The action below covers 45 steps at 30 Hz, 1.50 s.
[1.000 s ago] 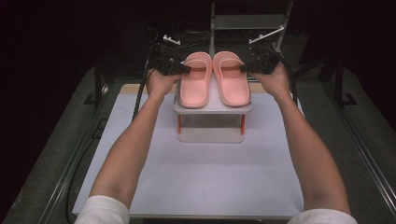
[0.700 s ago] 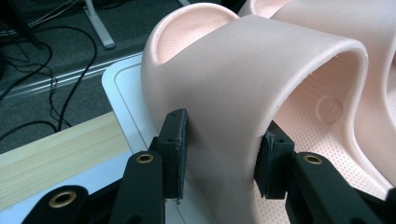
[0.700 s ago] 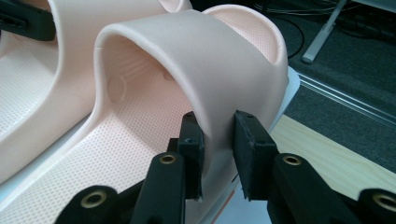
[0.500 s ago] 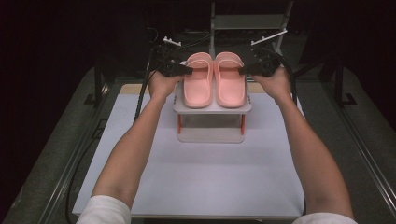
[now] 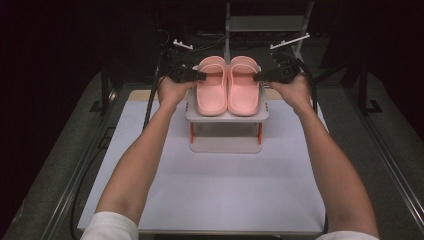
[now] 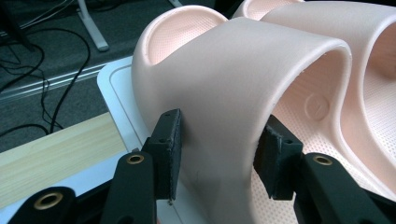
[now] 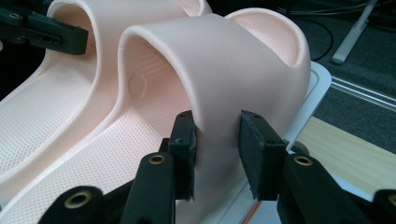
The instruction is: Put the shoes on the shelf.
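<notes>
Pink slippers (image 5: 228,86) side by side on white stand (image 5: 227,116), our left tongs (image 5: 201,76) and right tongs (image 5: 256,77) just opening, straddling straps, pads off.

The left slipper's (image 6: 243,93) toe runs off the left gripper view's bottom edge; upper background of the high view is too dark to tell.

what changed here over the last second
Both grippers have just been opening. The left gripper and right gripper each straddle a strap's outer edge, their pads now slack around it. The left slipper and right slipper stayed side by side on the white stand, hands unmoved.
</notes>
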Tool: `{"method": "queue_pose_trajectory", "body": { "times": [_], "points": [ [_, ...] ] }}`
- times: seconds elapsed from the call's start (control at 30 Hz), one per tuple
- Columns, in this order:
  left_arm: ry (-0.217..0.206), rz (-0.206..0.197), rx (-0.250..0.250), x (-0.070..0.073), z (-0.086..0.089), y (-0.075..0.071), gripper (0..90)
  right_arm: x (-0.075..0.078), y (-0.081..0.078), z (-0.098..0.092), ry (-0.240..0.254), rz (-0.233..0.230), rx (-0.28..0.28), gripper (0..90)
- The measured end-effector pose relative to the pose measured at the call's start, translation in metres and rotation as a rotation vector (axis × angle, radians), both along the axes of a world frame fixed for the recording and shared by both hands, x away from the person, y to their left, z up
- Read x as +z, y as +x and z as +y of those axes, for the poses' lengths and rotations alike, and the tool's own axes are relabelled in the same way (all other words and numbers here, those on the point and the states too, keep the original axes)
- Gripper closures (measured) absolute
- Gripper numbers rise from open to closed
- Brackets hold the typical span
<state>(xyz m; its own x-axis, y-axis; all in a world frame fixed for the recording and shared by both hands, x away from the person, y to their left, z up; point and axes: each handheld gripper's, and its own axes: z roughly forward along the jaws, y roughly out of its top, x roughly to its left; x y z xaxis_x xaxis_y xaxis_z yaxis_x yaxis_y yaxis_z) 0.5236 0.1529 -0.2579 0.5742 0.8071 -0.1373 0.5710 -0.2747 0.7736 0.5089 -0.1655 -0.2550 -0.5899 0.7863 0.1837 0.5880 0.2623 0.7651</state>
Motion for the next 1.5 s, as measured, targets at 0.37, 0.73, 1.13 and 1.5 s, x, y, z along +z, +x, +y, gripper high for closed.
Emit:
{"method": "queue_pose_trajectory", "body": {
  "times": [0.37,0.73,1.13,1.5],
  "points": [
    [0.036,-0.028,-0.012,0.004,0.002,-0.007,47.0,-0.001,-0.002,-0.001,0.030,-0.007,0.007,55.9],
    [0.049,-0.074,-0.032,0.017,0.002,-0.023,42.3,0.004,-0.022,-0.009,0.062,-0.047,0.026,53.1],
    [-0.001,-0.135,-0.025,0.015,0.027,-0.048,39.4,0.008,-0.044,-0.008,0.129,-0.062,0.099,47.5],
    [-0.021,-0.150,-0.023,0.012,0.045,-0.064,32.6,0.005,-0.056,-0.004,0.149,-0.074,0.127,44.8]
  ]
}}
